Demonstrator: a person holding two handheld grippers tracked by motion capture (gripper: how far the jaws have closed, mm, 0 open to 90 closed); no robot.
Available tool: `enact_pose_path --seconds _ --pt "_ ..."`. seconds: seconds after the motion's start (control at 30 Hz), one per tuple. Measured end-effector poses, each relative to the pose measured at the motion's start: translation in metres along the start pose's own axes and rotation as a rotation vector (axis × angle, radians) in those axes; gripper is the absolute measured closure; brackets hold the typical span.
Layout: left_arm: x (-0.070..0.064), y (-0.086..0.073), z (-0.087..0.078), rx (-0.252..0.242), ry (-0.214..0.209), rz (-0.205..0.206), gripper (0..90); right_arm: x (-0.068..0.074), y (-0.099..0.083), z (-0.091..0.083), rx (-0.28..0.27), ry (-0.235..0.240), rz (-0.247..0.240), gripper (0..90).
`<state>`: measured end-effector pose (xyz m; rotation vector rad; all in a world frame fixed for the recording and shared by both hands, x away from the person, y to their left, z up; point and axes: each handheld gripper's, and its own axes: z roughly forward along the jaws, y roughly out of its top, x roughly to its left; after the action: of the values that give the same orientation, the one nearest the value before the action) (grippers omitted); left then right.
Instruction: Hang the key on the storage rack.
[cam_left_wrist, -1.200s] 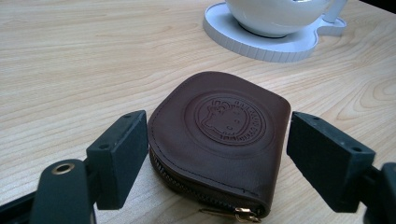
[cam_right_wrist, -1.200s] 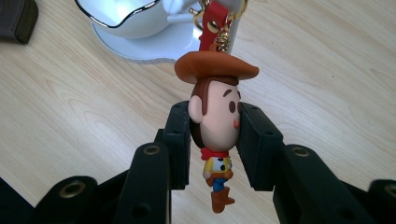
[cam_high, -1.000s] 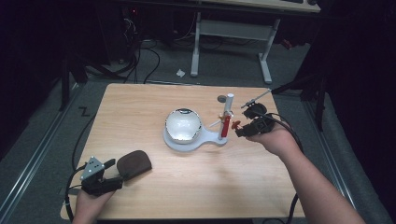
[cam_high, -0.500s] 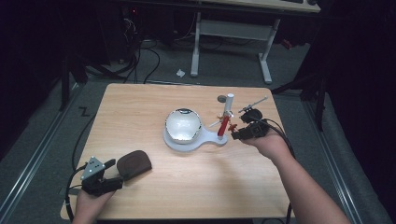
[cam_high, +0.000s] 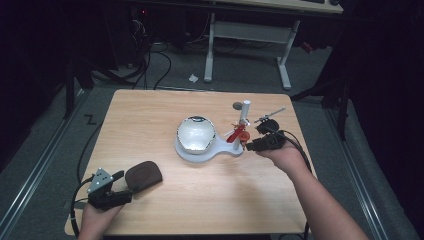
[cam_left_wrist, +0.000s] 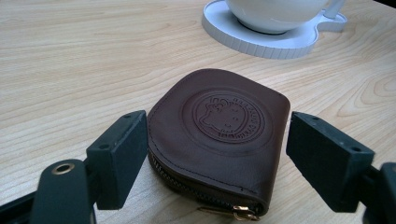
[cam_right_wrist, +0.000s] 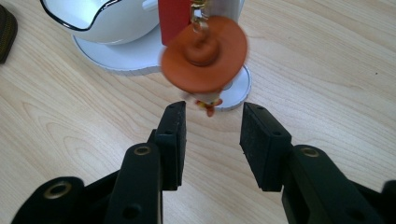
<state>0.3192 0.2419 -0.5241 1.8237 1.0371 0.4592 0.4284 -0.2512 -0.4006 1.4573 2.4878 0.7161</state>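
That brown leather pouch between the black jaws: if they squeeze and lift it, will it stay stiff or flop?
The brown leather pouch looks soft and flat, so it would probably give a little under the left gripper, whose jaws stand open on either side of it. Its matte embossed leather seems unlikely to slip. Lying flat on the table, it shouldn't roll.

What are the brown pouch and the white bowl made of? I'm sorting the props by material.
The brown pouch looks like leather or imitation leather: matte, embossed round stamp, stitched edge, brass-coloured zip pull. The white bowl looks like glazed ceramic, glossy with a dark rim line, though glossy plastic can't be ruled out.
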Motion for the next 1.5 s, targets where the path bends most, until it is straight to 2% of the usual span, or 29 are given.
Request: enact_pose_path --seconds 0.23,0.27,0.4,0.47,0.53,0.63,0.73,0.77,0.9,0.93,0.97,1.0,1.07,1.13,1.2,1.3,1.4,1.5 --pt "0.000 0.001 0.000 -0.003 0.000 0.001 21.9 -0.001 -0.008 -0.007 -0.014 -0.011 0.001 60.4" --pt "0.000 0.001 0.000 -0.006 0.003 -0.004 21.9 0.000 -0.011 -0.009 -0.027 -0.030 -0.005 59.9" --pt "0.001 0.002 -0.001 -0.001 0.003 -0.010 22.0 0.001 -0.015 -0.012 -0.034 -0.052 -0.006 59.4" --pt "0.001 0.002 -0.001 -0.002 0.004 -0.013 22.0 0.001 -0.016 -0.013 -0.044 -0.049 -0.001 59.4" --pt "0.001 0.002 -0.001 -0.001 0.004 -0.015 22.0 0.001 -0.020 -0.014 -0.052 -0.058 -0.013 59.0" --pt "0.001 0.002 -0.001 0.001 0.006 -0.020 22.0 0.001 -0.028 -0.015 -0.061 -0.057 0.000 57.4" --pt "0.002 0.002 -0.001 0.001 0.011 -0.024 22.0 0.004 -0.036 -0.015 -0.075 -0.072 -0.011 54.7" --pt "0.002 0.003 -0.001 0.000 0.012 -0.031 22.0 0.006 -0.044 -0.015 -0.092 -0.077 -0.007 53.1" --pt "0.003 0.003 -0.001 0.005 0.013 -0.041 22.1 0.008 -0.055 -0.012 -0.118 -0.092 -0.025 51.4" --pt "0.003 0.003 -0.001 0.009 0.014 -0.045 22.1 0.008 -0.064 -0.010 -0.142 -0.103 -0.014 50.5" --pt "0.003 0.003 -0.001 0.015 0.012 -0.046 22.1 0.008 -0.064 -0.010 -0.142 -0.103 -0.014 50.5" --pt "0.003 0.003 0.000 0.015 0.011 -0.052 22.0 0.009 -0.075 -0.006 -0.167 -0.100 -0.014 50.4" --pt "0.003 0.004 0.000 0.015 0.011 -0.059 22.0 0.009 -0.079 -0.005 -0.173 -0.103 -0.007 50.4" --pt "0.003 0.005 -0.001 0.010 0.014 -0.066 22.4 0.010 -0.095 0.000 -0.219 -0.131 -0.009 50.5" --pt "0.004 0.006 -0.001 0.010 0.013 -0.070 22.5 0.010 -0.100 0.002 -0.232 -0.132 -0.008 50.5" --pt "0.004 0.007 -0.002 0.011 0.017 -0.075 23.0 0.009 -0.119 0.012 -0.281 -0.125 0.029 49.7" --pt "0.004 0.008 -0.003 0.007 0.018 -0.080 24.5 0.010 -0.134 0.020 -0.317 -0.133 0.026 49.8" --pt "0.004 0.008 -0.003 0.010 0.021 -0.084 24.9 0.010 -0.152 0.030 -0.353 -0.120 0.044 49.7"
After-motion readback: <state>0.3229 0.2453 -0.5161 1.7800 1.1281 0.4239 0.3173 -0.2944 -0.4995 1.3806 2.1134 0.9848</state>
